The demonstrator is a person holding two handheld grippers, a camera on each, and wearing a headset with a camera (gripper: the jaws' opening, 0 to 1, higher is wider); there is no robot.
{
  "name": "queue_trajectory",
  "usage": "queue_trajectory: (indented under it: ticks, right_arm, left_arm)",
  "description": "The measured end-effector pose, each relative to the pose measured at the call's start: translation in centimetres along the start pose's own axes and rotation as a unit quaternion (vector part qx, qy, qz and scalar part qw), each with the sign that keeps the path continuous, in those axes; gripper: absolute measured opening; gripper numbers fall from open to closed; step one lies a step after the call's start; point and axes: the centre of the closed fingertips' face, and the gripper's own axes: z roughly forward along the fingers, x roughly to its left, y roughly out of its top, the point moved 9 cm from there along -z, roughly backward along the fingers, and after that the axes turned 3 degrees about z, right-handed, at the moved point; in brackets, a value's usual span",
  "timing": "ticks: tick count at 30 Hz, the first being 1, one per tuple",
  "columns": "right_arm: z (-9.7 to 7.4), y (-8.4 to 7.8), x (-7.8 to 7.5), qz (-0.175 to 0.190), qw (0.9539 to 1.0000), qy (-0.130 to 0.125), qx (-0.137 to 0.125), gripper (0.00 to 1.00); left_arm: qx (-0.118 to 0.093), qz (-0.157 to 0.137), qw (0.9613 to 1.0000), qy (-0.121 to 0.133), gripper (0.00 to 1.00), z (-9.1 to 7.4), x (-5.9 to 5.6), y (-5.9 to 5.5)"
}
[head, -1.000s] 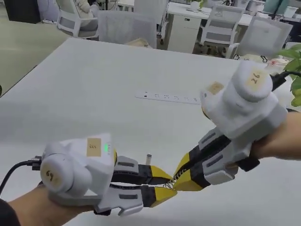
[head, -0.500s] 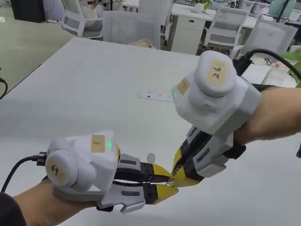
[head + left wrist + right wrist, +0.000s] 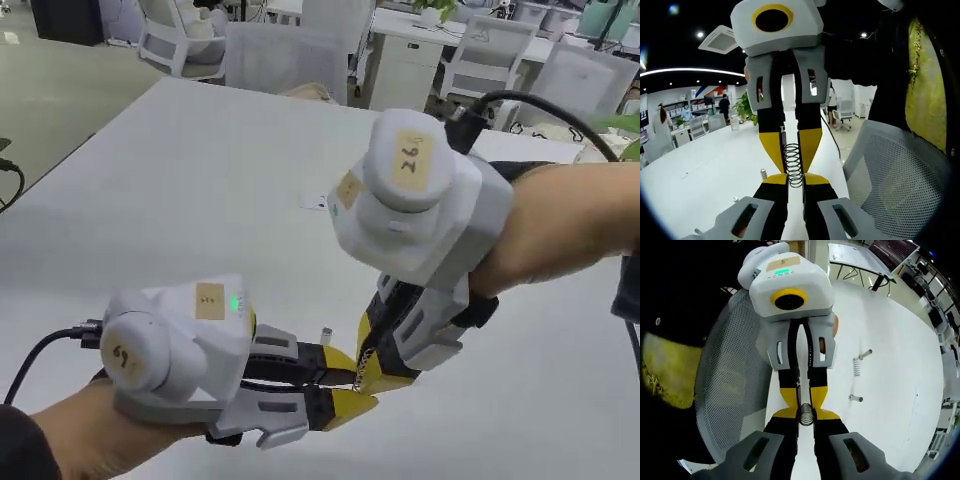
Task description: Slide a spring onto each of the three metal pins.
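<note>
A small steel spring point(image 3: 794, 165) stands between the tips of both grippers, which meet nose to nose. My right gripper point(image 3: 806, 414) is shut on the spring point(image 3: 806, 416), which I see end-on between its yellow tips. My left gripper point(image 3: 796, 181) is shut at the spring's lower end, apparently on a thin metal pin point(image 3: 782, 134) running up through the coils. In the head view the left gripper point(image 3: 352, 392) comes in from the lower left and the right gripper point(image 3: 368, 372) from above, with the spring point(image 3: 360, 364) between them. Two more pins point(image 3: 865, 354) point(image 3: 855, 398) and a loose spring point(image 3: 857, 366) lie on the white table point(image 3: 890, 370).
A short pin point(image 3: 326, 333) stands on the table point(image 3: 200, 180) just behind the gripper tips. A white power strip point(image 3: 315, 202) lies further back. Office chairs point(image 3: 270, 55) and desks line the far edge. A mesh chair back point(image 3: 895, 175) is close on the near side.
The right gripper's body has swung left and up, so it now stands steeper over the tips. The tips and spring have stayed together. The left gripper has barely moved.
</note>
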Motion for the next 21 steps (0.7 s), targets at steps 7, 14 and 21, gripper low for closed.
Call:
queue_trajectory:
  ticks: [7, 14, 21]
  right_arm:
    - [0.1, -0.2, -0.8, 0.004, 1.0000, -0.001, 0.003, 0.08]
    - [0.3, -0.3, -1.7, 0.010, 0.9999, -0.004, 0.004, 0.08]
    - [0.7, -0.1, -2.9, 0.010, 0.9998, -0.017, 0.000, 0.08]
  left_arm:
    - [0.013, -0.011, 0.9998, 0.005, 0.08, -0.1, 0.3, -0.4]
    - [0.019, -0.045, 0.9987, 0.016, 0.20, -1.4, 0.6, -1.3]
    - [0.033, -0.066, 0.9965, 0.037, 0.35, -3.3, 0.6, -2.6]
